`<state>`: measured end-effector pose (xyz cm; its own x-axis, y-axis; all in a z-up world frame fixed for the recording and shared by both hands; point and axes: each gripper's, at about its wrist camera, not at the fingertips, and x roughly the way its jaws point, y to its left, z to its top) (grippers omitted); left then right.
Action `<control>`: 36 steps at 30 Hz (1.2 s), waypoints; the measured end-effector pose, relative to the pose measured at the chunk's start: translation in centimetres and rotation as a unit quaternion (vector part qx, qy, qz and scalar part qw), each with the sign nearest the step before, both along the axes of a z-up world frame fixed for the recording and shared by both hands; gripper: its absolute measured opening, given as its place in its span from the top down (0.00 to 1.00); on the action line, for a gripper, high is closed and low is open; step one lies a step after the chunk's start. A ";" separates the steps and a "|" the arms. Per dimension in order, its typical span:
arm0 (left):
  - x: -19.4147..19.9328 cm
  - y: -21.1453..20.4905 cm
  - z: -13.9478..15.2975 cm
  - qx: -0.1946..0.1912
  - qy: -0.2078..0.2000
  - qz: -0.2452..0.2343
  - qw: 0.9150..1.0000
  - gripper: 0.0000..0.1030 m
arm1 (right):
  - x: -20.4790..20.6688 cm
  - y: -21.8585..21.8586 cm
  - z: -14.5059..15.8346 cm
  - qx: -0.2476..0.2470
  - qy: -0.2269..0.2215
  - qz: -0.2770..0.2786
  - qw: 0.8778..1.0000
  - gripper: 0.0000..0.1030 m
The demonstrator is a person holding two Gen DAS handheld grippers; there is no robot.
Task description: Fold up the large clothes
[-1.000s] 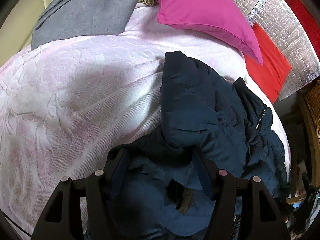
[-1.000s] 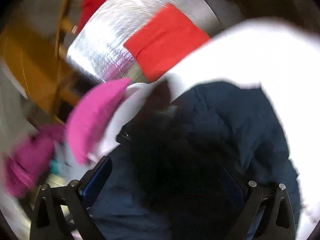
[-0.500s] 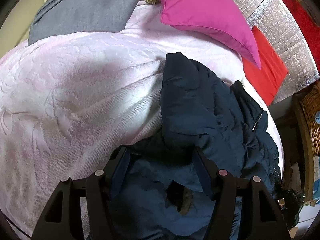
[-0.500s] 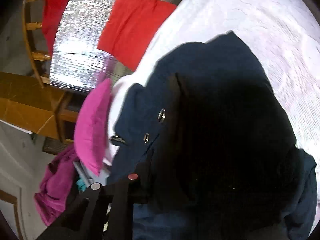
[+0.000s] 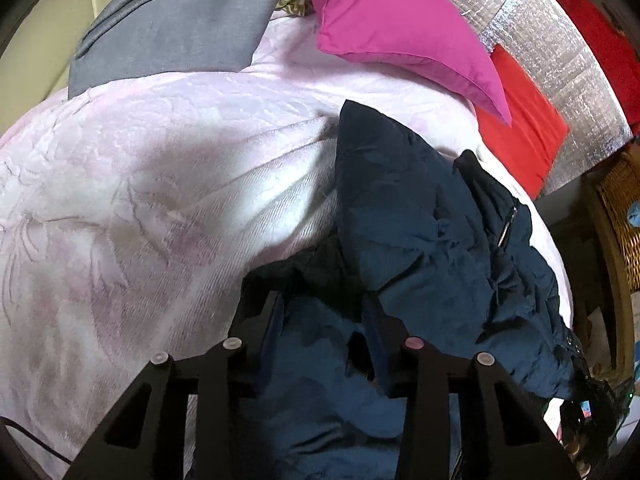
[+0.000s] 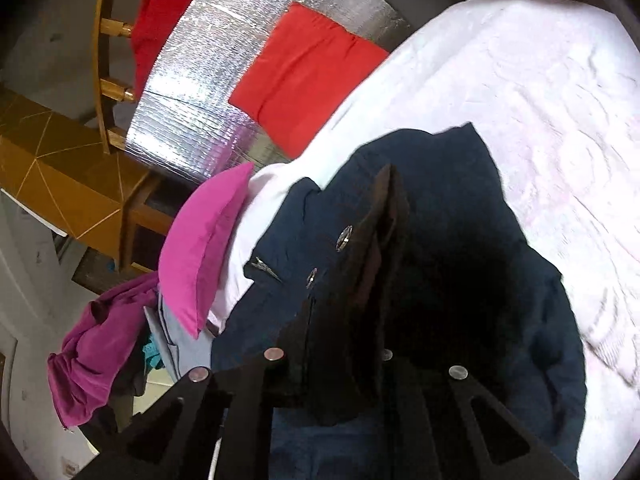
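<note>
We're mid-fold on the navy puffer jacket (image 5: 420, 216), which lies bunched on the right side of the pale pink bedspread (image 5: 140, 184); our left gripper (image 5: 320, 320) has its fingers partly spread with quilted fabric bulging between them, seemingly gripping a thick fold; our right gripper (image 6: 384, 280) looks pinched on a dark edge near the metal snaps (image 6: 345, 237), though shadow hides the far finger; next, we judge, both must carry the cloth across flat; the shell is slick and puffy, the spread embossed; a magenta pillow (image 5: 400, 28) sits beyond.
</note>
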<state>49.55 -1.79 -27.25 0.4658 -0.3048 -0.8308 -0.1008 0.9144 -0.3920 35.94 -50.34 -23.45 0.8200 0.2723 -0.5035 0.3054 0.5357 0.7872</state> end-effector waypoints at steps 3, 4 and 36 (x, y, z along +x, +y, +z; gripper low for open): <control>-0.7 0.5 0.5 0.003 -0.002 -0.005 1.000 0.60 | 0.0 -0.2 -0.7 -0.020 0.028 0.003 0.999 0.87; -1.0 0.8 0.8 0.001 -0.004 -0.006 1.000 0.61 | 0.2 -0.4 -1.3 -0.015 0.042 0.004 0.999 0.83; 2.4 -0.9 -0.9 0.100 -0.028 0.013 0.995 0.33 | 1.1 -3.0 -1.8 -0.150 0.101 0.032 0.983 0.59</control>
<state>51.98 -2.74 -28.12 0.5184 -0.1233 -0.8462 -0.1096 0.9718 -0.2088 37.05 -53.37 -25.21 0.6814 0.1338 -0.7196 0.3978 0.7575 0.5176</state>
